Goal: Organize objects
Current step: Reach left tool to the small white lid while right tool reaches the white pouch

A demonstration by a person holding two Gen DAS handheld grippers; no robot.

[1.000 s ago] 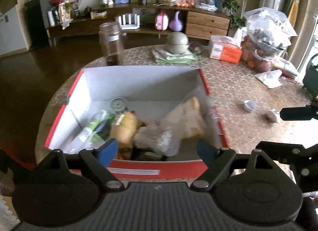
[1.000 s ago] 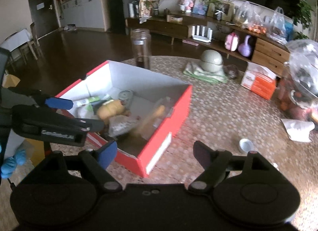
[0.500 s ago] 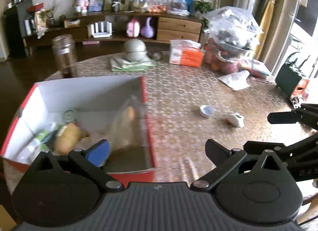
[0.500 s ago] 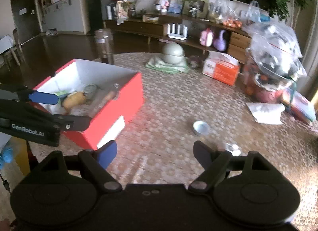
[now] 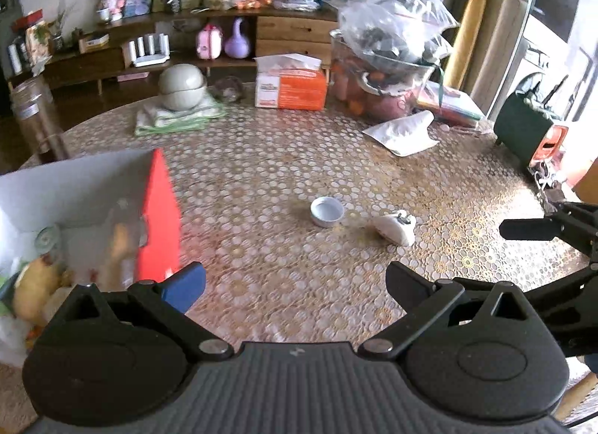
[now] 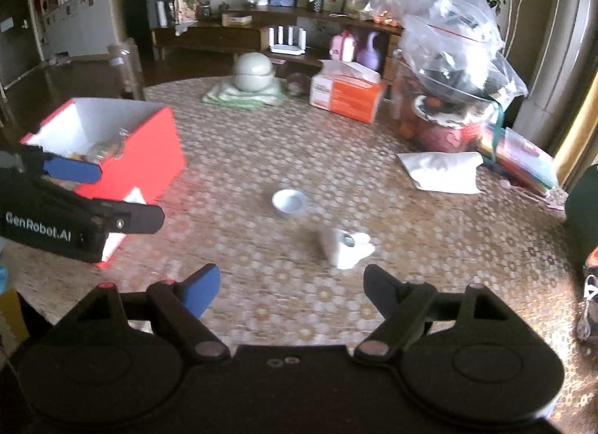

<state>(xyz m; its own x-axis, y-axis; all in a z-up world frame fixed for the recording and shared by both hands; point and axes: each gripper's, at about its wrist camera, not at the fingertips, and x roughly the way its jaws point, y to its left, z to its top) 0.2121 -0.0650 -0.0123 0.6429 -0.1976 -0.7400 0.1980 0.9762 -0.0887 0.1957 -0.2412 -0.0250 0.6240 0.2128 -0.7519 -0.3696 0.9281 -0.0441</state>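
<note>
A red box (image 5: 159, 217) (image 6: 149, 151) with a white inside holds several small items and stands at the left of the patterned table (image 5: 261, 157). A small white cap (image 5: 327, 211) (image 6: 288, 201) and a small white object (image 5: 396, 228) (image 6: 345, 247) lie in the middle of the table. My left gripper (image 5: 295, 284) hangs open over bare table, right of the box and short of the cap, with nothing between its fingers. My right gripper (image 6: 291, 290) is open too, empty, just short of the white object. The left gripper (image 6: 108, 191) also shows in the right wrist view.
At the table's far side lie an orange tissue box (image 5: 289, 88), stacked grey bowls on folded cloth (image 5: 181, 88), a clear jar (image 6: 125, 65), bulging plastic bags (image 5: 388, 56) and a white pouch (image 5: 403, 131). A dark green device (image 5: 523, 131) stands at the right edge.
Both grippers have swung right, away from the red box and towards the cap and white object. The left gripper's jaws stand wider than a second ago.
</note>
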